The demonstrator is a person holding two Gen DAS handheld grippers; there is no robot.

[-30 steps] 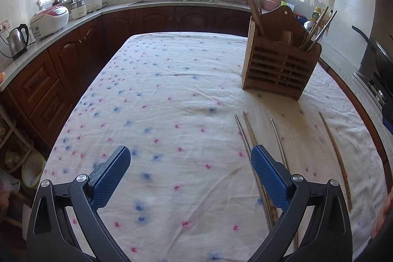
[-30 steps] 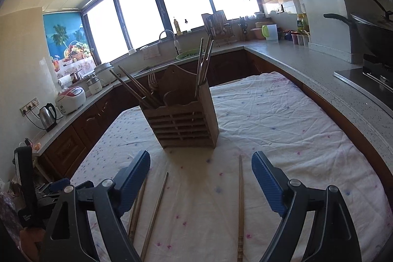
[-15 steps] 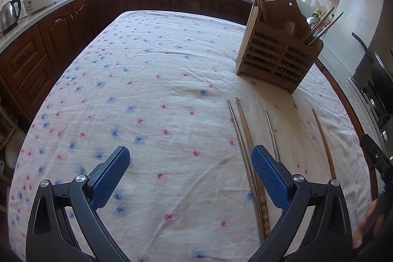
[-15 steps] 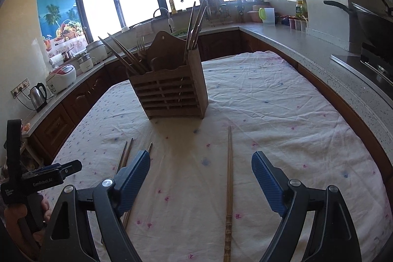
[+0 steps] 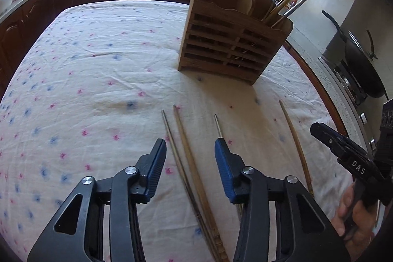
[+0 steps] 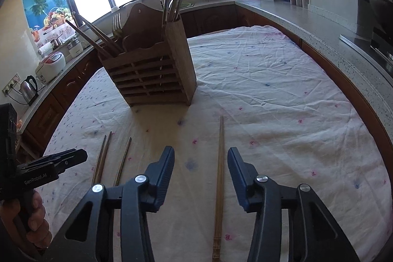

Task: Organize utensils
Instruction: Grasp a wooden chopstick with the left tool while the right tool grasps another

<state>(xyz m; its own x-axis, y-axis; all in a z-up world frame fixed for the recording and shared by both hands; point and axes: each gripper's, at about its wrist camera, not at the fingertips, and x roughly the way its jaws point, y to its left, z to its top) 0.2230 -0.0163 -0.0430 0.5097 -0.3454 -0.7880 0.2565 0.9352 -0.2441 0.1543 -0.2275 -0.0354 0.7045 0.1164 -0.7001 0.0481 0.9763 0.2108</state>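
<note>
Fingers (image 5: 157,163) of both grippers closing, nothing clamped: left straddles two chopsticks (image 5: 189,163) lower centre, right (image 6: 200,171) one chopstick (image 6: 220,176), for pickup.

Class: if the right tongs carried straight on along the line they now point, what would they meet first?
Most likely the lone wooden chopstick lying between the closing right tongs, then the tablecloth under it; exact depth is unclear.
</note>
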